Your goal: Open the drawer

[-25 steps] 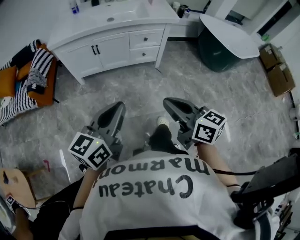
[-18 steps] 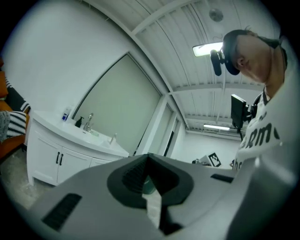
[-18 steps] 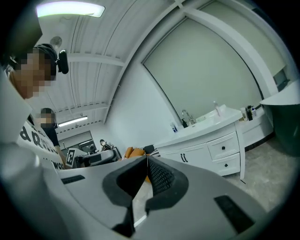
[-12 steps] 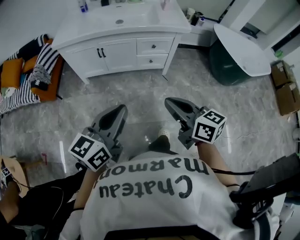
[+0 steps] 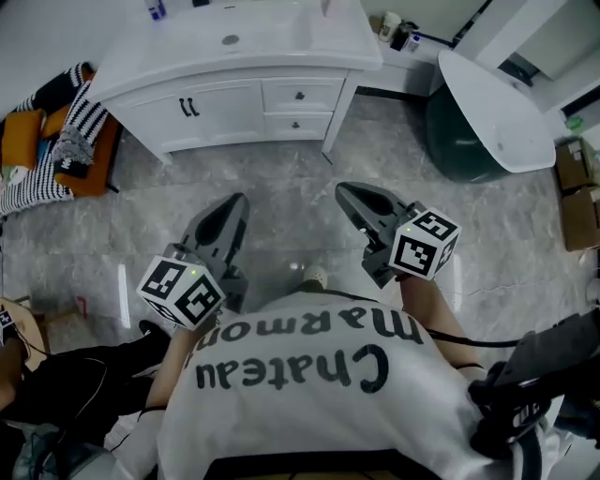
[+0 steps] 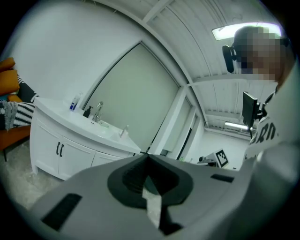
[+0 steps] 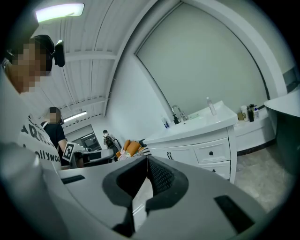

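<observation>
Closer to vanity now; left hand-held gripper and right hand-held gripper fully closed, empty. Drawer likely light, rigid: pinch knob.

The floor is grey stone with pale swirls. A white bench stands on it by the far wall. Its top has a sink in it, and a blue bottle stands near the back edge. The front has two drawers, one above the other, beside two doors with black handles. Left of the bench an orange seat sits on the floor with striped cloths piled on it. To the right stands a dark green stand with a white rounded top. Brown boxes lie at the far right.
</observation>
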`<state>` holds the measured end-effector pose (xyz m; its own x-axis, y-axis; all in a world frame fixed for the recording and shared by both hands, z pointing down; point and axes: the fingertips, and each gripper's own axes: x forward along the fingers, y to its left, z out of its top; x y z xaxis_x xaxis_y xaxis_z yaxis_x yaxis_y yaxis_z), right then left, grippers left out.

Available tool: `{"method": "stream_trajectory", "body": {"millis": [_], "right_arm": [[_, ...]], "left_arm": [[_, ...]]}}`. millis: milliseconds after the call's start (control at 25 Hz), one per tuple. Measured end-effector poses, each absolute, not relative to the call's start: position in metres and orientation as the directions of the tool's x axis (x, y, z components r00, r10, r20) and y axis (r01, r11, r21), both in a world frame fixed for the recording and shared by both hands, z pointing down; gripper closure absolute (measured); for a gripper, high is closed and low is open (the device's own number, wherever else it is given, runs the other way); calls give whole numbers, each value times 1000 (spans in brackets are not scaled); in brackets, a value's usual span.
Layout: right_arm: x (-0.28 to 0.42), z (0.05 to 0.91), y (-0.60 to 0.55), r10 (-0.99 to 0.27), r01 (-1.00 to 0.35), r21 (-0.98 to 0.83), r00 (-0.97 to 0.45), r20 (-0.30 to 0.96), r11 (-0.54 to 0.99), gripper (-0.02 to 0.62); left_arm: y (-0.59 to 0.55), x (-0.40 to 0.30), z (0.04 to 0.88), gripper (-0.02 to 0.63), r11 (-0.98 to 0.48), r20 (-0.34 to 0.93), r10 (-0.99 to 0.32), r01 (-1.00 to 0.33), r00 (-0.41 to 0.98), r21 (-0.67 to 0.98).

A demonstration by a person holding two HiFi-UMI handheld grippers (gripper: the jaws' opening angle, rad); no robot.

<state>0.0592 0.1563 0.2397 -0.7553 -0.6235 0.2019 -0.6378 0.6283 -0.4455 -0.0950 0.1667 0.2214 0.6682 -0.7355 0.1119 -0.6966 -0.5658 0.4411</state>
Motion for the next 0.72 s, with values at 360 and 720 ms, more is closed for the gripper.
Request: {"method": "stream_trajectory", "body": {"millis": [360,720], "right_arm": [[99,239,105,-571,-569,-486,-805,162,663,583],[119,251,77,-564,-568,-478,-808,170,670,583]], "left_arm": [[135,-64,226,615,-478,148,-800,-766,582,429],[116,-47,237,615,-441,180,-820,-799,544,409]]}}
